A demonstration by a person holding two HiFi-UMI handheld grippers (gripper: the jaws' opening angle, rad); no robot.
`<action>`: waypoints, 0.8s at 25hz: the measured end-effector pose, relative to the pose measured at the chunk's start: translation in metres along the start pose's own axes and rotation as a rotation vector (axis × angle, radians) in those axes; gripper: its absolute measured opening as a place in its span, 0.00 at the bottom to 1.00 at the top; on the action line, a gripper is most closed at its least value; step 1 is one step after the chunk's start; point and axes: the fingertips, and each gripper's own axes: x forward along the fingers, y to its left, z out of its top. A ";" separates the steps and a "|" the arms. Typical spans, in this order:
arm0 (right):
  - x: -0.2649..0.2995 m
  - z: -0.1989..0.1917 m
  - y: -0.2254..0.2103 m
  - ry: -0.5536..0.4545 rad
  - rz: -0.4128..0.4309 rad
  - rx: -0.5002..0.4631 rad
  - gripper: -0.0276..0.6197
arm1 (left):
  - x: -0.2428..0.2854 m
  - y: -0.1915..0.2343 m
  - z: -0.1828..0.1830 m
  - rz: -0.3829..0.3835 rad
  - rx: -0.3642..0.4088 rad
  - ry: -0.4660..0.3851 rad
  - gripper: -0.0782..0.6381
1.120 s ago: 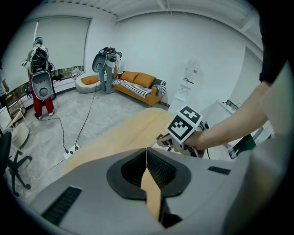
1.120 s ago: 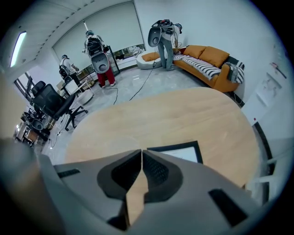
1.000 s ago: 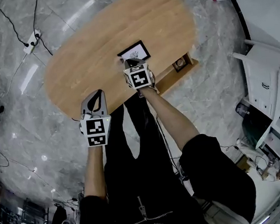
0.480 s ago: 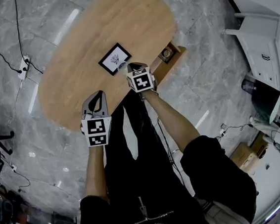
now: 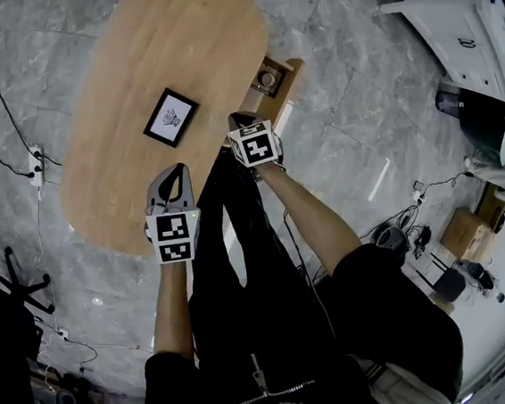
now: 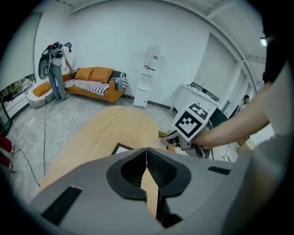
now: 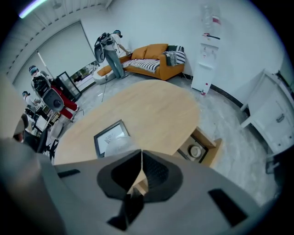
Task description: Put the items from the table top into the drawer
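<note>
Both the left gripper (image 6: 146, 152) and right gripper (image 7: 141, 152) have jaws pressed together, empty.

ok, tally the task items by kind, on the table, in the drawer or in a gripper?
Picture frame, on table: 1
Round item, in drawer: 1
Clear item, seemingly held at right gripper tips: 1
Total: 3

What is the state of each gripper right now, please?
Left gripper: closed, nothing between its jaws.
Right gripper: closed, apparently pinching a small translucent item at its tips.
</note>
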 end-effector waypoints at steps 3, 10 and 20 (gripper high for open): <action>-0.008 -0.008 -0.016 -0.017 -0.020 0.059 0.07 | 0.011 -0.011 0.003 -0.035 0.036 0.014 0.13; -0.022 -0.039 -0.058 -0.039 -0.088 0.171 0.07 | 0.032 -0.037 0.009 -0.098 0.106 0.046 0.13; -0.016 -0.094 -0.084 -0.008 -0.126 0.279 0.07 | 0.055 -0.062 -0.008 -0.155 0.159 0.098 0.13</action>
